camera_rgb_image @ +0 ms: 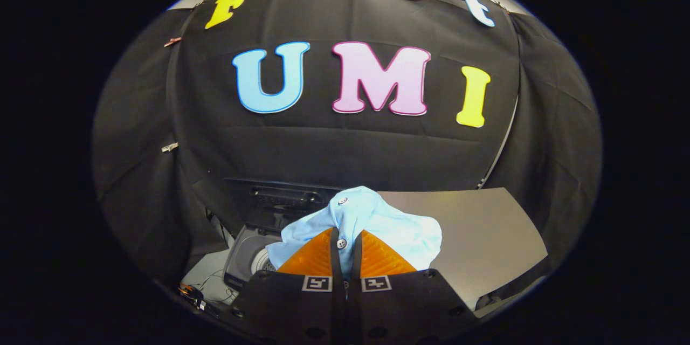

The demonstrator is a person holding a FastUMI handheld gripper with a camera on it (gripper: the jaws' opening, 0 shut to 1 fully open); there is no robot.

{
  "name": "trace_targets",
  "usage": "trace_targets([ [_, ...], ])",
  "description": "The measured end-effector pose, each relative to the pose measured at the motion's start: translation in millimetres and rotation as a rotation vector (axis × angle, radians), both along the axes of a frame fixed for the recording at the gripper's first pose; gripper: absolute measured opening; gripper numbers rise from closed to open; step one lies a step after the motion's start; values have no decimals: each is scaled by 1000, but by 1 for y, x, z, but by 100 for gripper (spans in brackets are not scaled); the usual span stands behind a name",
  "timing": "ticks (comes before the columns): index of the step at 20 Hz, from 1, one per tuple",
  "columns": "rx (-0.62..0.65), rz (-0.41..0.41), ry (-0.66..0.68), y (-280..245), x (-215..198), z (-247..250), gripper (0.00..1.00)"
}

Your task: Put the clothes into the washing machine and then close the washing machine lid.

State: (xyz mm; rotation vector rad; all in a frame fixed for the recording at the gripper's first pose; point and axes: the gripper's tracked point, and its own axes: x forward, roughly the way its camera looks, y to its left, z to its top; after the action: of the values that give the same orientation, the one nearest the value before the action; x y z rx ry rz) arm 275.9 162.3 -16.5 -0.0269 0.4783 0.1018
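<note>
A light blue buttoned garment hangs bunched from my gripper, whose two fingers are closed on a fold of it, a button showing in the narrow gap between them. Below and to the left of the fingers stands the washing machine, its tub opening partly seen past the cloth. Its dark lid stands raised behind the tub. The garment is lifted above the level of the machine and covers part of the opening.
A grey tabletop spreads to the right of the garment, with its front edge near the fingers. Cables and small parts lie on the floor left of the machine. Black cloth walls close in behind and on both sides.
</note>
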Motion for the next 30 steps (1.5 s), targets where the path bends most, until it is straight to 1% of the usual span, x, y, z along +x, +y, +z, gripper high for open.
trace_targets([
  [5, -17, 31, -2, 53, -4, -9, 5],
  [9, 10, 49, 11, 88, -5, -21, 5],
  [17, -14, 41, 52, 124, 10, -63, 5],
  [21, -43, 49, 71, 135, 25, -85, 5],
  [25, -40, 49, 100, 142, 42, -110, 5],
  [26, -35, 48, 105, 145, 42, -112, 8],
  [27, -31, 51, 108, 147, 45, -115, 7],
  [28, -27, 50, 110, 148, 50, -119, 15],
  [29, -27, 49, 103, 148, 50, -118, 17],
  [30, -16, 53, 75, 152, 53, -110, 33],
])
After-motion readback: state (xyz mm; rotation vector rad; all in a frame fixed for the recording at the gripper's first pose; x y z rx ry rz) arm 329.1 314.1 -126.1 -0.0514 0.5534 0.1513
